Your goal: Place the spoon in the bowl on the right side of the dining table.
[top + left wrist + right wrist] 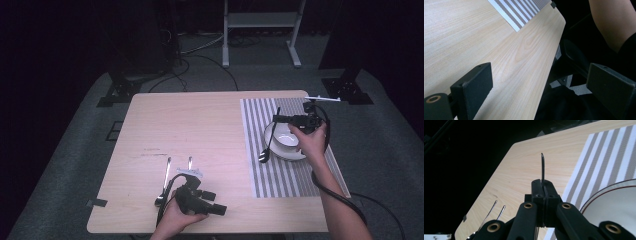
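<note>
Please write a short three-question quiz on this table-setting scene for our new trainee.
1. True or false: the right gripper is shut on a dark spoon.
2. Where does the white plate lie?
A. on the bare wood
B. on the striped placemat
C. on the floor
3. How many pieces of silver cutlery lie on the table near the left gripper?

Key:
1. True; the jaws pinch its handle, and the bowl end hangs by the plate's left rim.
2. B.
3. Two, side by side, just ahead of that gripper, whose jaws stand open.
</note>
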A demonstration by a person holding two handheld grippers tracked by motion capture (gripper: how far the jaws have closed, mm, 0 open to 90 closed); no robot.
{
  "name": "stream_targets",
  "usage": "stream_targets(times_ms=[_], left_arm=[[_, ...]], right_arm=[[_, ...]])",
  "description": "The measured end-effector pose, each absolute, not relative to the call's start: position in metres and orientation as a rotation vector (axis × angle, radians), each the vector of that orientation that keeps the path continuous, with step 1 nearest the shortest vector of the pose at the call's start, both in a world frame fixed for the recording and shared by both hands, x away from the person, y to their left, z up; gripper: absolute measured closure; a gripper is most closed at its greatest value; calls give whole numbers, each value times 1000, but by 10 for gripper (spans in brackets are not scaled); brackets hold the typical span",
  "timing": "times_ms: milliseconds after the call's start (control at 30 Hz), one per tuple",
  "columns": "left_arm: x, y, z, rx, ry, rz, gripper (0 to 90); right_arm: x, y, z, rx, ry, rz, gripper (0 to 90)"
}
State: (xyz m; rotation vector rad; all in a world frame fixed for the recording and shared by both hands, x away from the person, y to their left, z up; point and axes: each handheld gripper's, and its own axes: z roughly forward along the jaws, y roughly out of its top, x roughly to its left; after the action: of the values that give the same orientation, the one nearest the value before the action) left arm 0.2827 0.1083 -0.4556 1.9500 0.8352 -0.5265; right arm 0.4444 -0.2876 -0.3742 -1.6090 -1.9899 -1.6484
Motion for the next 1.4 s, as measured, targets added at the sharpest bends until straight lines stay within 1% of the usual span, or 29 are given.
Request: stream_targets(times_ms=[433,1000,1400], left_arm=[[283,109,-455,1953,831,-521,55],[283,110,-455,1955,826,-521,55],[283,110,-455,1952,828,-520,55]], right_arm=[[451,-308,-365,-1697,-1960,-1678,892],[460,-335,-366,-1818,-1870,-1711,892],[462,-345,-365,-1870,-1831,-1732,892]])
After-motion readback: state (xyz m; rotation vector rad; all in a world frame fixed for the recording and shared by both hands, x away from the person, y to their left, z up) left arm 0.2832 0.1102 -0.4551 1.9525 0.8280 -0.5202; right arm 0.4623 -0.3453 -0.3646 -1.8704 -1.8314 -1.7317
